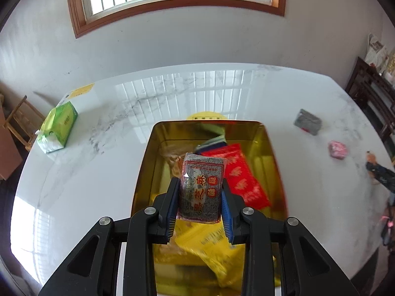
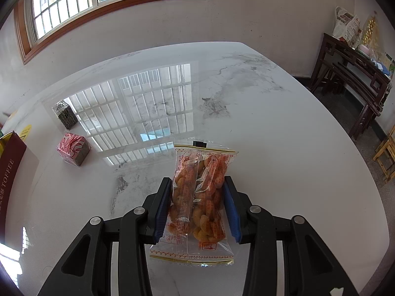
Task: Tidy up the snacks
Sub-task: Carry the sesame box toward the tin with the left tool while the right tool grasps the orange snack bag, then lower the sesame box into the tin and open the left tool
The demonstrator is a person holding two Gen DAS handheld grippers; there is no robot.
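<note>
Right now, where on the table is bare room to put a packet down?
Free: the marble table right of the clear snack bag, and between the green tissue pack and the gold tin. Crowded: inside the tin, already heaped with packets.

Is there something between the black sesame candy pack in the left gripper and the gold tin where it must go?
Nothing visible blocks it. The left gripper holds the sesame candy pack directly over the open gold tin, which has no lid on. A red packet and yellow packets already lie inside, with room left.

Blurred yellow packets (image 1: 212, 254) in the tin (image 1: 274, 162) are unreadable.
</note>
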